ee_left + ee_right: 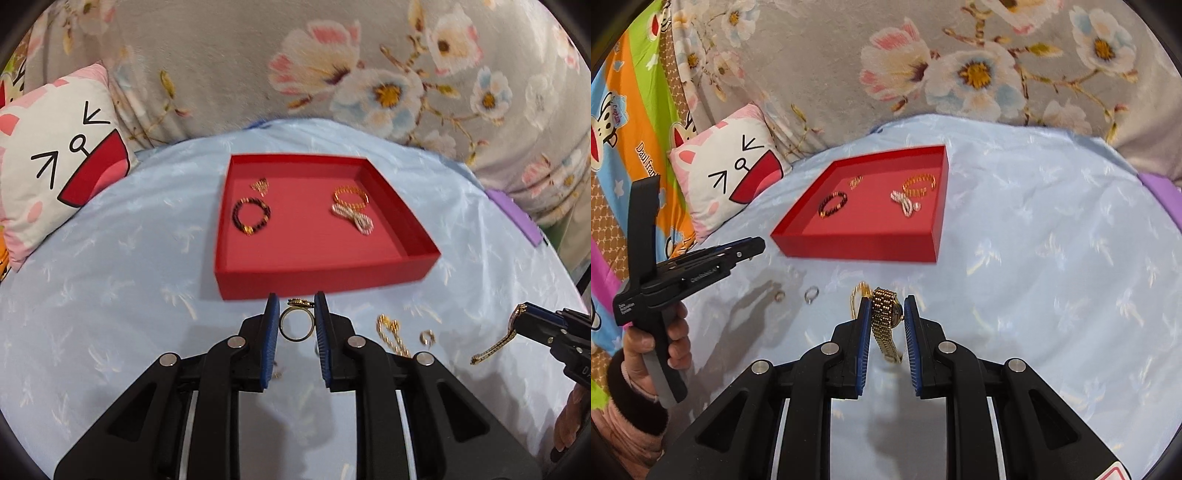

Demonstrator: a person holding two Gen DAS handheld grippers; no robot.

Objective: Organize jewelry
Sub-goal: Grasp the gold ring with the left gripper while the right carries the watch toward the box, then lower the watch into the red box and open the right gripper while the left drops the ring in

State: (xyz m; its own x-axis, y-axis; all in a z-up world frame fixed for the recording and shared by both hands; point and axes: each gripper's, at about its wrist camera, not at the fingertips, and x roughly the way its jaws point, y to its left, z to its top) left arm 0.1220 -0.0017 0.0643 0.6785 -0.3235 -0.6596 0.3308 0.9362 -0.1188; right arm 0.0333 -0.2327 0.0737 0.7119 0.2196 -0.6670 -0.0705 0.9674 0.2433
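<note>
left tongs (295, 325) pinch a gold ring (294, 324), right tongs (886, 325) seemingly grip a gold watch (885, 317).

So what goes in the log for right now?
left gripper: holds gold ring | right gripper: holds gold watch | red tray: four pieces inside

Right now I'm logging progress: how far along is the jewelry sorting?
Roughly halfway. Done: four pieces lie in the red tray, including a dark bracelet. In hand: left gripper clamps a ring; right gripper a gold watch. Left: a gold chain and small rings on the cloth.
</note>
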